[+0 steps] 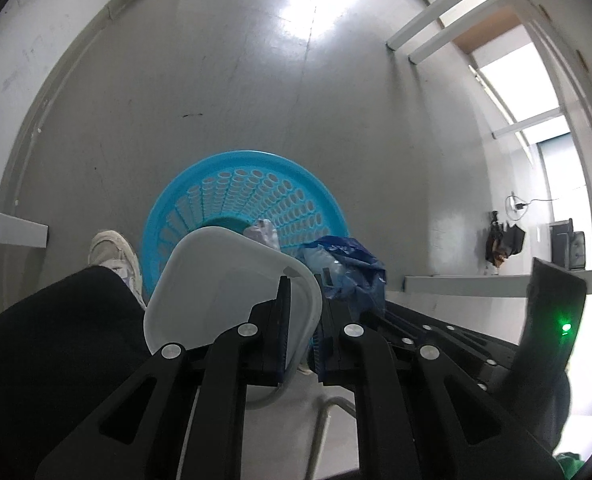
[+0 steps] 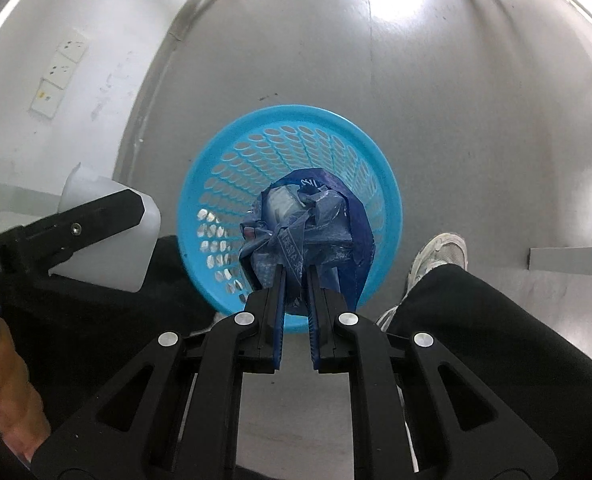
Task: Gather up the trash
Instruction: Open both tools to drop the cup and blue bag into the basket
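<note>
standing on a grey floor [image 2: 436, 92]: one round blue perforated waste basket [image 2: 348, 136], mouth up, seen from above in both wrist views.

item, left gripper [image 1: 300, 280]: black two-finger tool, pointed steeply down, jaws narrow and clamped on the rim of a white translucent plastic container [image 1: 224, 280]. the rim sits between the blue-edged pads. container hangs tilted over the near edge of the basket, covering part of its opening in the left wrist view. in the right wrist view the same container shows at the left, beside the basket and above a dark trouser leg.

item, right gripper [image 2: 294, 276]: black two-finger tool, pointed steeply down, jaws narrow and pinching the gathered neck of a crumpled blue plastic bag [image 2: 360, 236]. bag carries pale, clear wrappings inside and white lettering on its side. bag hangs over the basket's opening, toward its near side; whether its bottom touches the basket's inside cannot be told.

item, basket contents: a small pale crumpled piece [image 1: 265, 232] shows just past the container's far edge in the left wrist view.

item, person: black trousers [image 2: 496, 340] and pale sneakers [image 2: 442, 256], one foot on each side of the basket; a bare hand [image 2: 12, 376] at the lower left edge of the right wrist view.

item, surroundings: white wall with a row of sockets [image 2: 62, 68]; white table legs [image 1: 440, 20] at the floor's far edge.
</note>
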`<state>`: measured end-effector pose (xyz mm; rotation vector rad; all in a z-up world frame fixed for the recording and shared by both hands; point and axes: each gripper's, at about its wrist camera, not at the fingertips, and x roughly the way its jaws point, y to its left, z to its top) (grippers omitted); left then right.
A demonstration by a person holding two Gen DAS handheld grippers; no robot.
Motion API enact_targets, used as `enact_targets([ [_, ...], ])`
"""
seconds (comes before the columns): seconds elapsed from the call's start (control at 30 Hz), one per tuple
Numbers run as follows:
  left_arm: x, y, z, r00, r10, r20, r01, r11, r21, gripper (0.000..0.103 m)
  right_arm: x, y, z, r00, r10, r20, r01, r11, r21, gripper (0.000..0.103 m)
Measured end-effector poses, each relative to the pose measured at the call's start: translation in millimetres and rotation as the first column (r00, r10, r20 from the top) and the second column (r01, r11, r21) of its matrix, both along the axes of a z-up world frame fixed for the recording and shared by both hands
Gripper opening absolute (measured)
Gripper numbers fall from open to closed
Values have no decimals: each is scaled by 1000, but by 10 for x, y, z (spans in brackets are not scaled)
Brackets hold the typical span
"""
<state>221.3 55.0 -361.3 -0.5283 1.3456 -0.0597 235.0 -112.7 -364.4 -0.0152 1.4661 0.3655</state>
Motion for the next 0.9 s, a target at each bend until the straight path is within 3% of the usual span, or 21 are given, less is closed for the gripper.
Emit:
enact_targets([
  [0.1,67,31,-142,999,25,-45,-25,1000,-13,9,106,-14,-142,1000,-24,-19,23,1000,-14,9],
  [0.5,161,67,-186,997,48,-52,-49,999,-17,9,243,-109,-320,995,-71,-68,74,996,39,13],
  [0.53,166,79,-191,997,53,-51,-54,998,-20,11,227,-108,-316,995,-69,-68,72,996,47,16],
  [0.57,171,99,-196,997,63,-51,-65,997,-29,33,229,-103,-308,996,-64,-60,67,996,52,19],
  [0.63,164,137,-177,996,83,-35,-86,993,-78,60,224,-120,-320,997,-65,-47,68,997,46,31],
  [0.73,161,145,-100,997,78,-6,-78,995,-59,56,210,-118,-325,997,-68,-48,70,997,34,33],
  [0.9,121,138,-114,996,89,-24,-90,995,-48,53,181,-113,-284,997,-62,-35,62,998,10,35],
])
